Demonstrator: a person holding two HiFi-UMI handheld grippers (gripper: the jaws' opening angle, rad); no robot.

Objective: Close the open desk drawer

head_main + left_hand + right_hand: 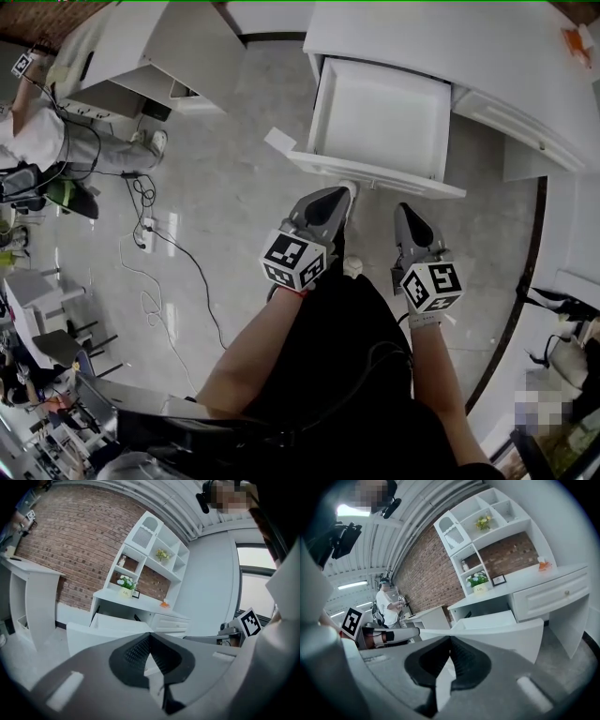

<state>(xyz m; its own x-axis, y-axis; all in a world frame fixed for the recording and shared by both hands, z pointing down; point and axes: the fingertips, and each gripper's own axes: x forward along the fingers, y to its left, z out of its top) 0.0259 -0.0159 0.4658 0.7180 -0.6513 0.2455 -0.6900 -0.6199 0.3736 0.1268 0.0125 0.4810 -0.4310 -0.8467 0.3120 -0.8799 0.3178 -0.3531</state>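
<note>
Drawer [380, 117] pulled well out of white table [441, 37], empty inside, front panel [375, 175] facing person. Left tongs [341, 195] and right tongs [403, 211] side by side just before panel, likely placed to shove it in with blunt tips. Left tip perhaps touching panel edge; contact unclear from above. Both tongs pinched together, nothing between.
</note>
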